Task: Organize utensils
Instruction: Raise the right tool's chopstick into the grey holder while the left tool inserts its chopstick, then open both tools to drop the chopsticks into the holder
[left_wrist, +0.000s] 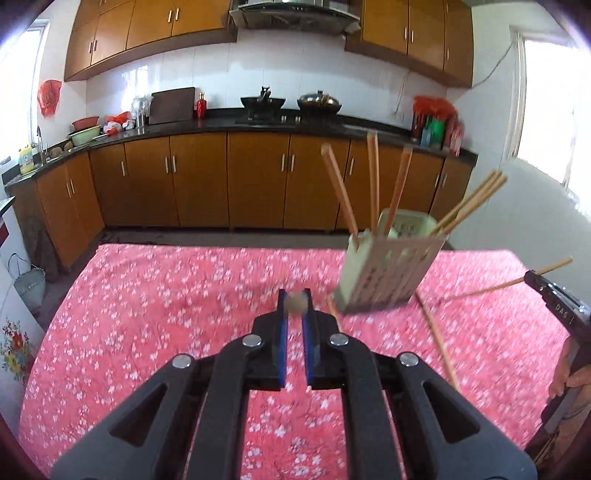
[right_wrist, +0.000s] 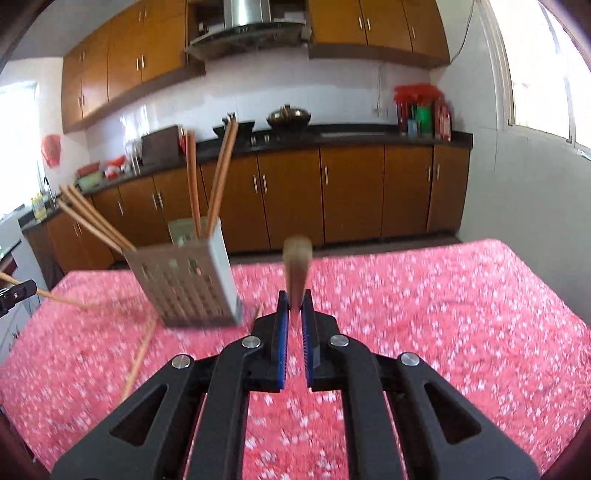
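A pale slotted utensil holder (left_wrist: 388, 273) (right_wrist: 184, 284) stands on the table with several wooden chopsticks (left_wrist: 343, 192) (right_wrist: 192, 177) sticking out of it. My left gripper (left_wrist: 295, 295) is shut on a chopstick (left_wrist: 295, 304) seen end-on, to the left of the holder and in front of it. My right gripper (right_wrist: 295, 299) is shut on another chopstick (right_wrist: 297, 266), to the right of the holder. Each gripper shows in the other's view, holding its stick: the right gripper (left_wrist: 532, 277) and the left gripper (right_wrist: 22, 290). A loose chopstick (left_wrist: 439, 347) (right_wrist: 138, 354) lies on the cloth in front of the holder.
The table wears a red floral cloth (left_wrist: 166, 314) (right_wrist: 443, 314). Beyond its far edge a floor gap separates it from brown kitchen cabinets (left_wrist: 258, 177) and a dark counter with woks (left_wrist: 263, 101). A hand (left_wrist: 569, 376) grips the right tool's handle.
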